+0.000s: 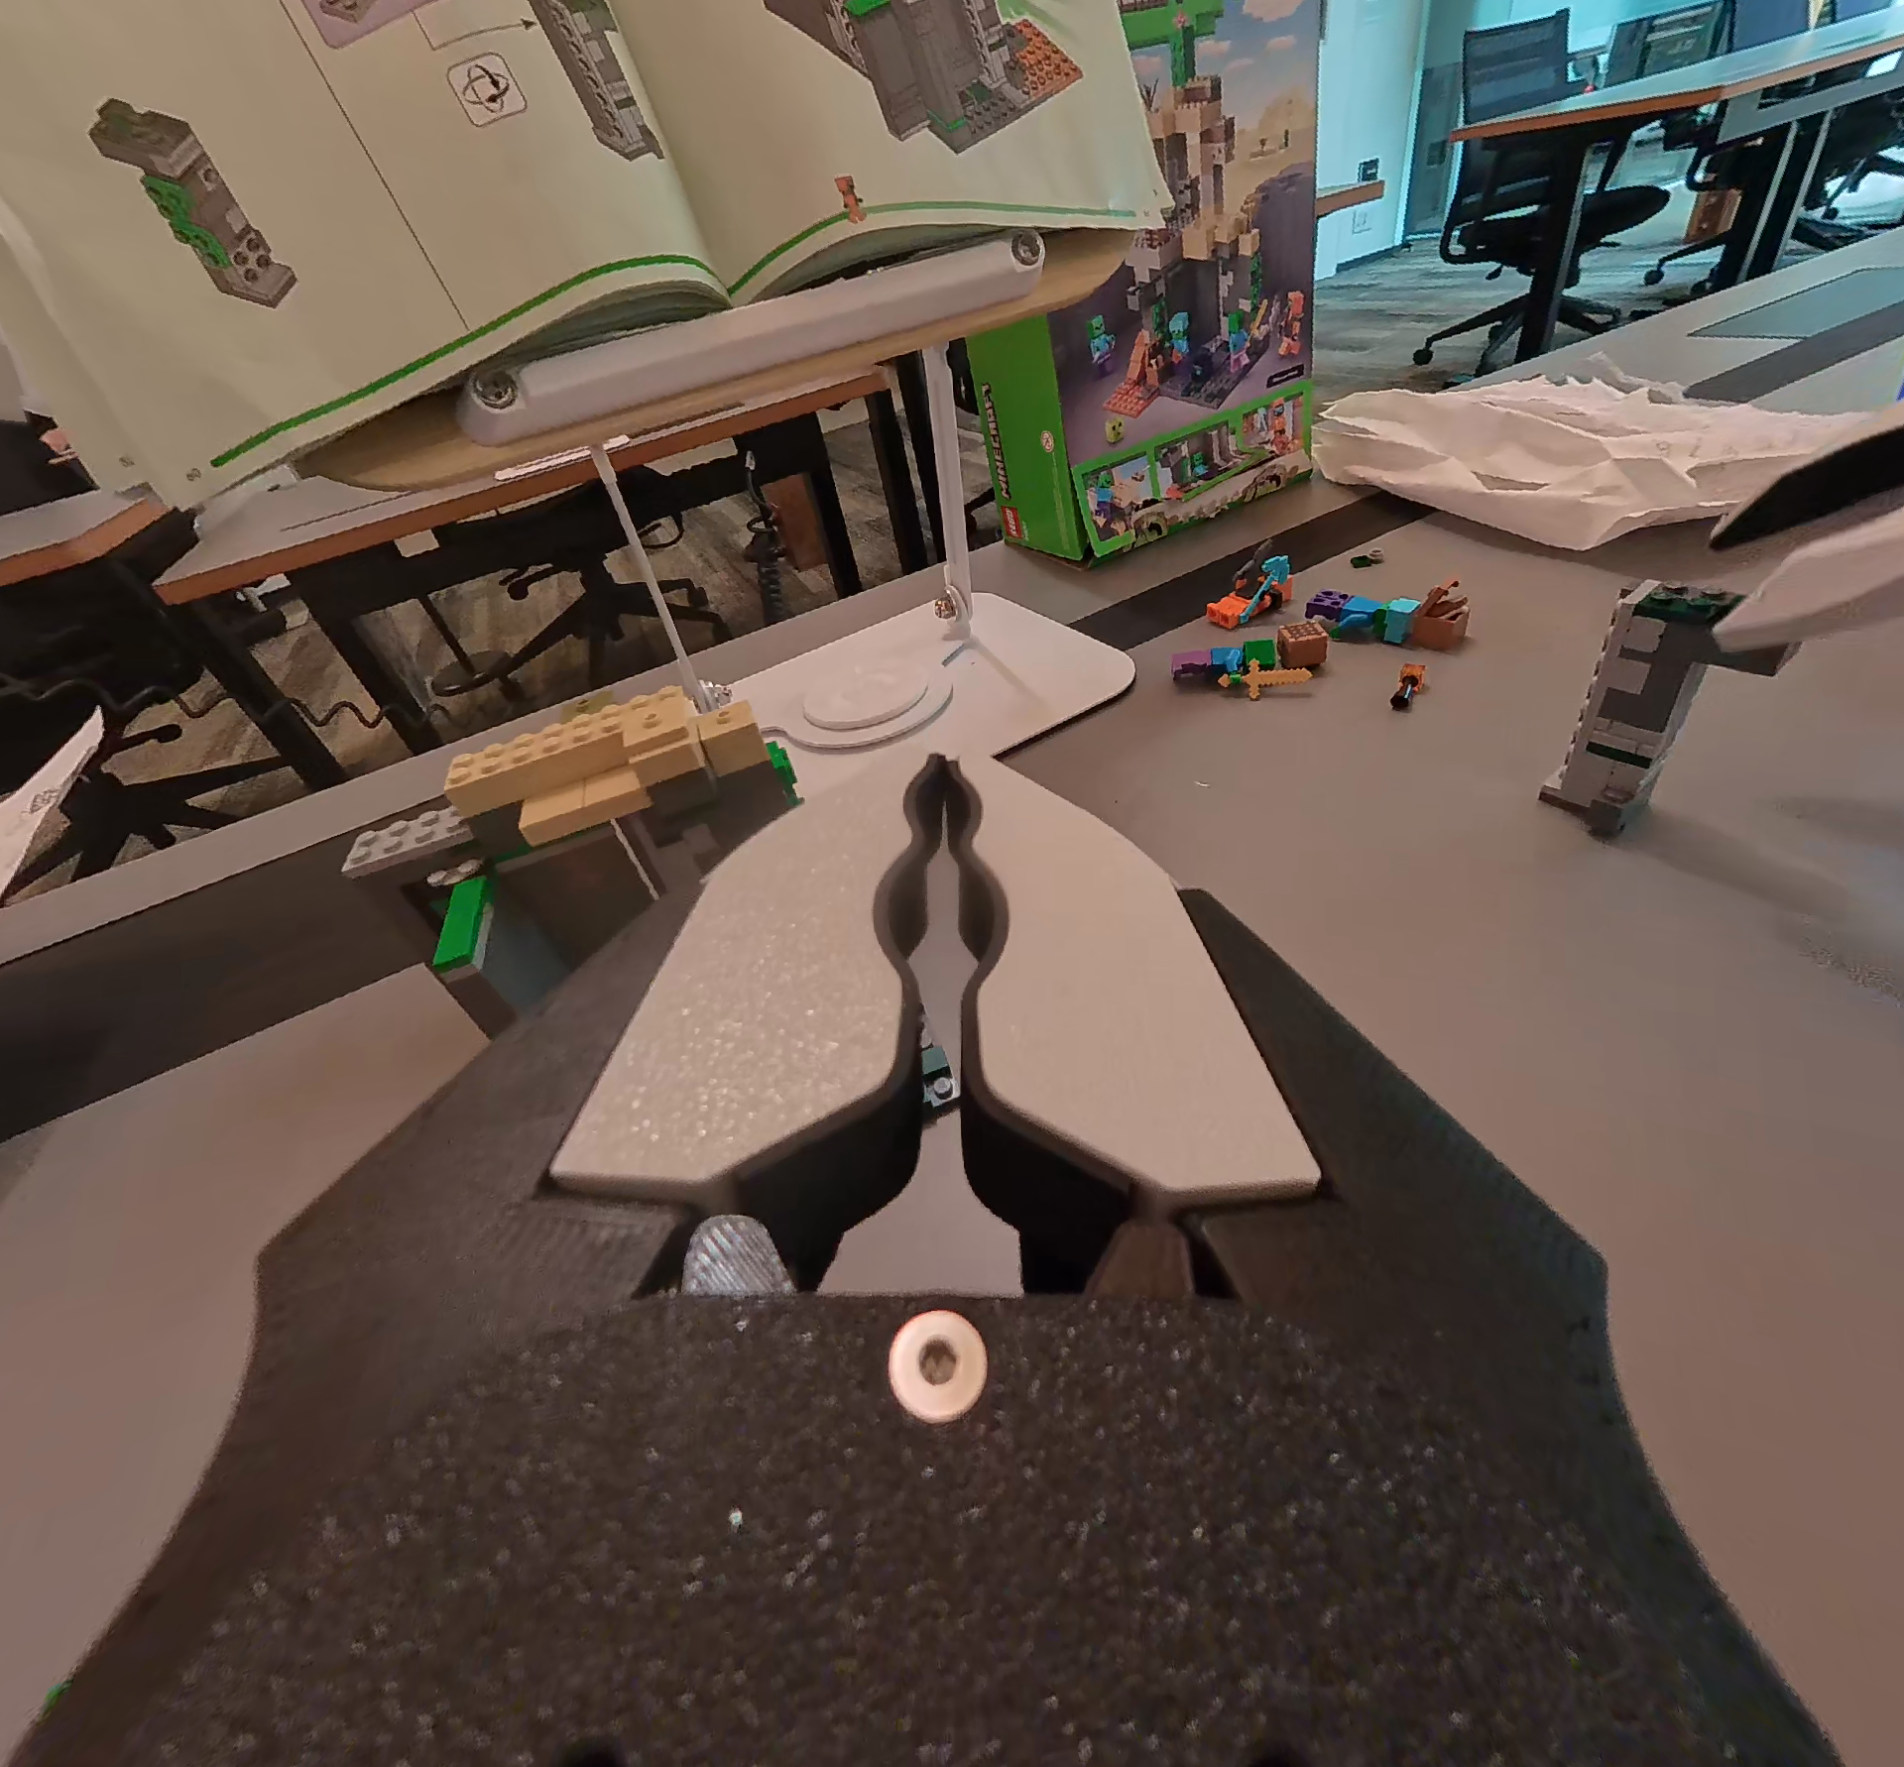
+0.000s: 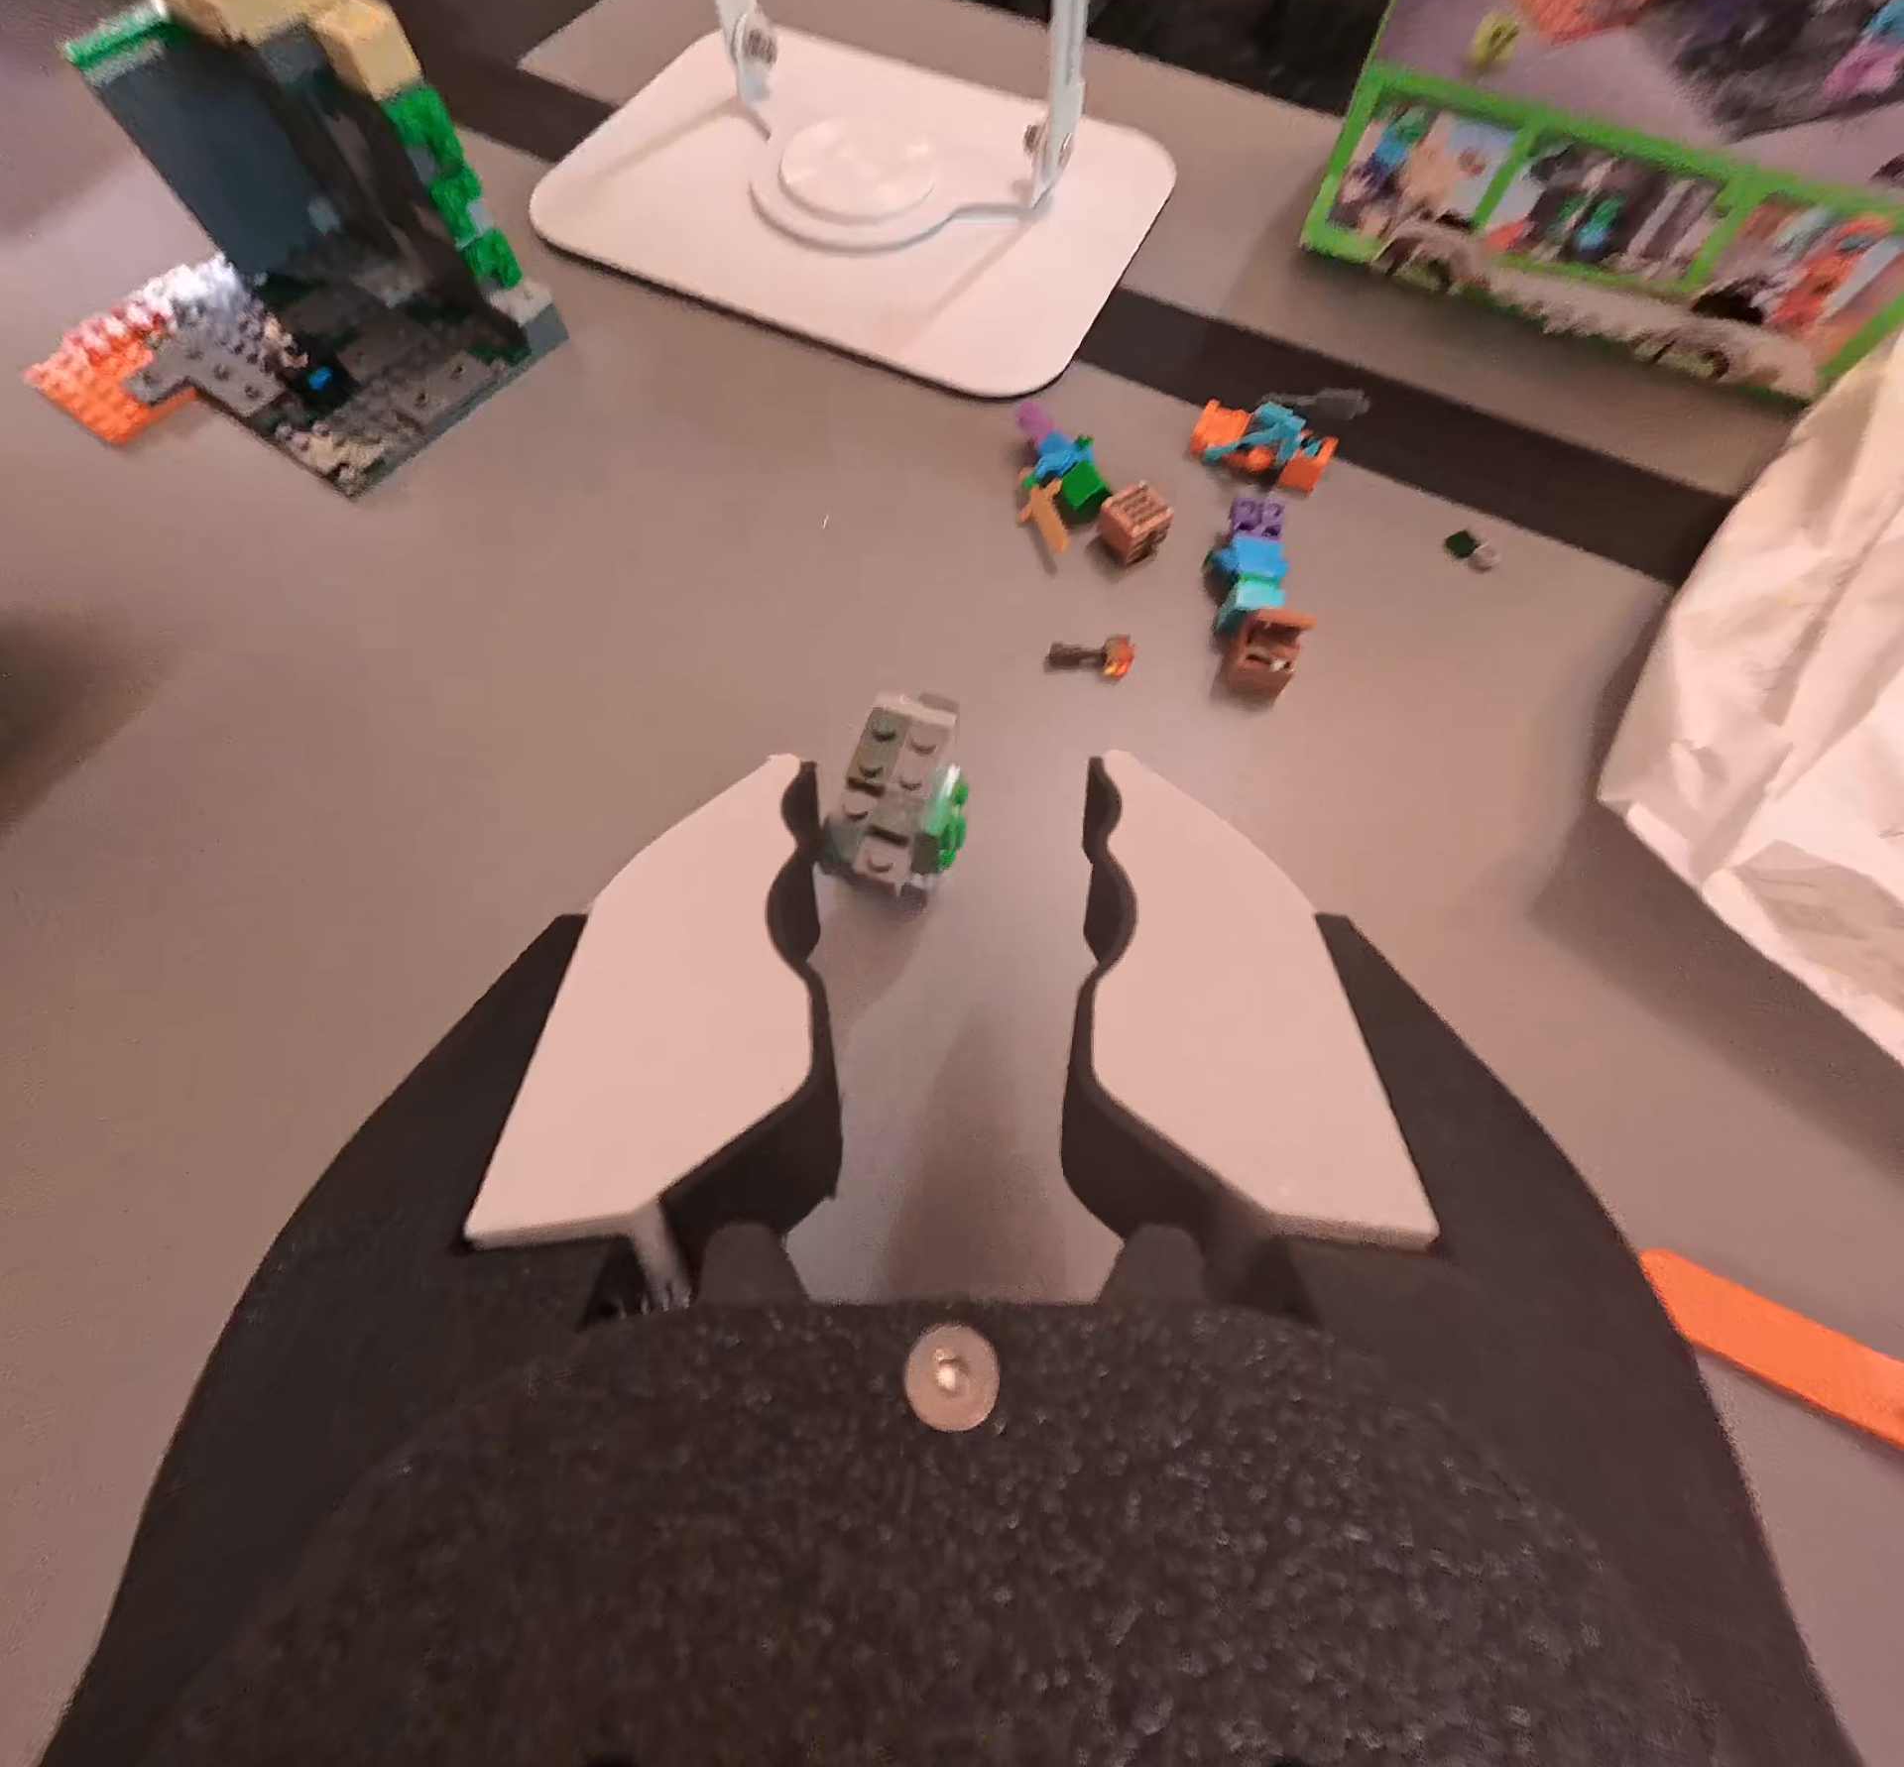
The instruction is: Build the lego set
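Now the grey desk (image 2: 412, 790) carries, largest first, the green set box (image 1: 1175, 275), the open instruction book (image 1: 412, 121) on its white stand (image 2: 855, 203), and the big part-built model (image 2: 299, 203) at the far left. My right tool (image 2: 943, 806) hangs wide open above the small grey-and-green pillar (image 2: 896, 801), which stands upright beside the tool's left fingertip. My left tool (image 1: 943, 780) is pinched nearly closed, a small dark piece (image 1: 940, 1079) showing in the gap near its base; whether it is gripped I cannot tell.
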{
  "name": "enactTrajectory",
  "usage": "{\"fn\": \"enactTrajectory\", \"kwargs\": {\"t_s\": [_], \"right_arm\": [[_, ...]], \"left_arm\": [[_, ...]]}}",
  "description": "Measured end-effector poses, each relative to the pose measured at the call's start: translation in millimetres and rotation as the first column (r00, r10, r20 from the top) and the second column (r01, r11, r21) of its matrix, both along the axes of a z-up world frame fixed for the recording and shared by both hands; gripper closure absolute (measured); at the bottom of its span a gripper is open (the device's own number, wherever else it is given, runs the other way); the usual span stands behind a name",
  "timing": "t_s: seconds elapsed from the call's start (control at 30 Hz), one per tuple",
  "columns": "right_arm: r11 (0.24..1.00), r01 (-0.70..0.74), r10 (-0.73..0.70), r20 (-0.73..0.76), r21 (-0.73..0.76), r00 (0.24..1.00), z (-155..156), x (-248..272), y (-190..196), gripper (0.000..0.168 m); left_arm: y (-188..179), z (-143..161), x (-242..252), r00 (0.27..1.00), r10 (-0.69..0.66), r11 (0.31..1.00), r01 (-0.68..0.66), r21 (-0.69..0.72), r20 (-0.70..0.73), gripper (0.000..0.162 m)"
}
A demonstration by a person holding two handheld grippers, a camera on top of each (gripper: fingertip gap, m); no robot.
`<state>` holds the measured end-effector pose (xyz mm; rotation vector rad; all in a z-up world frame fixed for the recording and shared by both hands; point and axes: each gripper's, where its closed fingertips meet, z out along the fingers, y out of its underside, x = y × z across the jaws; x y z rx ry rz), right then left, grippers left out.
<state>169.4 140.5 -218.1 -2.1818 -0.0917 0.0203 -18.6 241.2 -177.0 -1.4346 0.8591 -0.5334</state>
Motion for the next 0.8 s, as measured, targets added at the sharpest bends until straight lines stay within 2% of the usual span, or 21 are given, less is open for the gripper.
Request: {"fn": "enactTrajectory", "kwargs": {"t_s": [0.1, 0.23, 0.3, 0.5, 0.8], "right_arm": [[0.998, -0.012, 0.014, 0.033, -0.054, 0.999, -15.9, -9.2, 3.9, 0.11], [0.999, 0.007, -0.003, 0.084, -0.044, 0.996, -25.7, -12.0, 14.2, 0.113], [0.999, 0.01, -0.008, 0.079, -0.034, 0.997, -27.2, -11.5, 17.1, 0.117], [0.999, 0.044, -0.043, 0.088, -0.013, 0.995, -27.3, -2.7, 18.0, 0.146], [0.995, 0.101, -0.1, 0.099, -0.004, 0.99, -27.1, 6.0, 19.7, 0.146]], "left_arm": [[0.1, 0.9, -0.5, 1.0, 0.001, 1.0, -0.001, 0.001, 0.002, 0.162], [0.7, 3.6, -1.9, 1.0, 0.001, 1.0, -0.001, 0.001, 0.012, 0.162], [0.8, 4.0, -2.1, 1.0, 0.001, 1.0, -0.001, 0.0, 0.013, 0.162], [0.8, 3.8, -1.7, 1.0, -0.001, 1.0, 0.0, 0.001, 0.011, 0.162], [1.1, 2.9, -1.7, 1.0, 0.001, 1.0, -0.001, 0.001, 0.009, 0.162]]}}
